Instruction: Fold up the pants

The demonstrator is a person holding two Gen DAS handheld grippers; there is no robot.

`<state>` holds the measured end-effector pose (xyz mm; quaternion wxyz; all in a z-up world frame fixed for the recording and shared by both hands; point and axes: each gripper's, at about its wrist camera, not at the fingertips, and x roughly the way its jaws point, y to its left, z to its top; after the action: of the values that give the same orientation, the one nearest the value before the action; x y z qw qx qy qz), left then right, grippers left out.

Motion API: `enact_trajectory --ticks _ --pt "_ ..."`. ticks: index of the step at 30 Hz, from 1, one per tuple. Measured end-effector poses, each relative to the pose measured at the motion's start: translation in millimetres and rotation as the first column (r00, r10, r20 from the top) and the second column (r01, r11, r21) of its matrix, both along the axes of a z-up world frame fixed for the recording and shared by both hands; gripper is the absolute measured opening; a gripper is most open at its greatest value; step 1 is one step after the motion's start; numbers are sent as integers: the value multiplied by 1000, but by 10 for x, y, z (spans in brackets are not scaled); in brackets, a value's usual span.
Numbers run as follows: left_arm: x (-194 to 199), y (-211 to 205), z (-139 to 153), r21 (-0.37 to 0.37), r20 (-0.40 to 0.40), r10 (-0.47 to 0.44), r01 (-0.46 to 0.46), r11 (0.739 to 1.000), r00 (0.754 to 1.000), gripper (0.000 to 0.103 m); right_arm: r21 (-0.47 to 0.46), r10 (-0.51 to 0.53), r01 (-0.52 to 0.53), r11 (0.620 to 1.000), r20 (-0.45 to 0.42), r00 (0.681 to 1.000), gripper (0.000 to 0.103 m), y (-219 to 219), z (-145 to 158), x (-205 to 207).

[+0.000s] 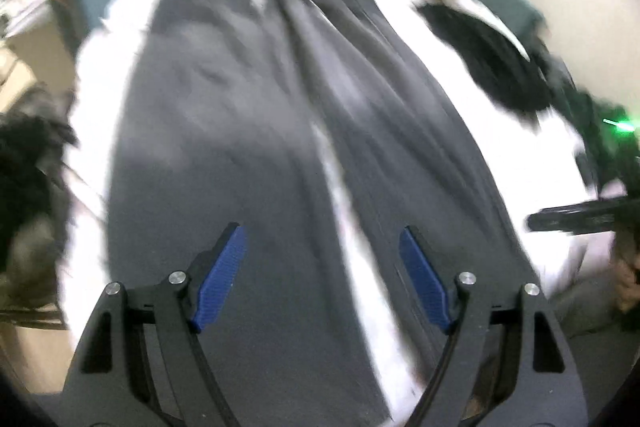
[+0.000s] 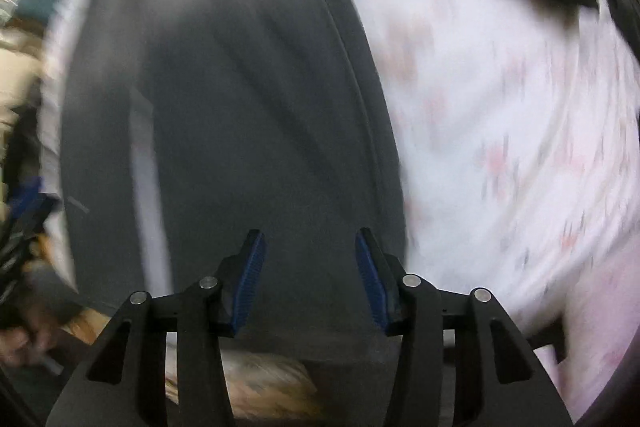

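The grey pants lay spread on a white sheet below and ahead of the left gripper, its jaws wide and empty. The right gripper stood parted, empty, over one leg. Motion blur hid the hems.

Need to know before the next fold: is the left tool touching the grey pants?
Apart. The left wrist view shows the left tool open above the grey pants, nothing between its blue pads.

Bare sheet R of pants
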<state>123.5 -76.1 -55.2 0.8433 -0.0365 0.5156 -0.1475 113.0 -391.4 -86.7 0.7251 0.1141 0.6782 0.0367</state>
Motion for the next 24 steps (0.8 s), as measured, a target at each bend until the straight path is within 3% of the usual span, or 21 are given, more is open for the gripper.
enact_trajectory --ticks 3,7,10,16,17,21,24 --pt "486 433 248 0 33 89 -89 996 996 76 1 -21 21 1000 230 973 53 5 666 421" --pt "1200 937 517 52 90 164 -169 984 982 76 39 -44 30 999 413 910 58 -47 1222 1114" --pt "1807 1230 610 91 152 199 -214 973 968 77 38 -30 13 999 476 879 62 -46 1394 1711" --pt "3391 1536 245 192 171 198 -230 954 965 77 -9 50 -52 999 516 855 74 -34 1214 3538" --pt "3594 1551 174 199 172 201 -234 952 964 77 -25 63 -58 998 511 857 77 -17 1201 3683" --pt "4600 1596 -264 167 144 209 -232 958 967 77 -162 169 -104 981 474 864 77 191 837 4728" --pt "5076 1508 -541 180 132 210 -232 956 969 77 -205 176 -90 975 452 875 77 303 528 5398"
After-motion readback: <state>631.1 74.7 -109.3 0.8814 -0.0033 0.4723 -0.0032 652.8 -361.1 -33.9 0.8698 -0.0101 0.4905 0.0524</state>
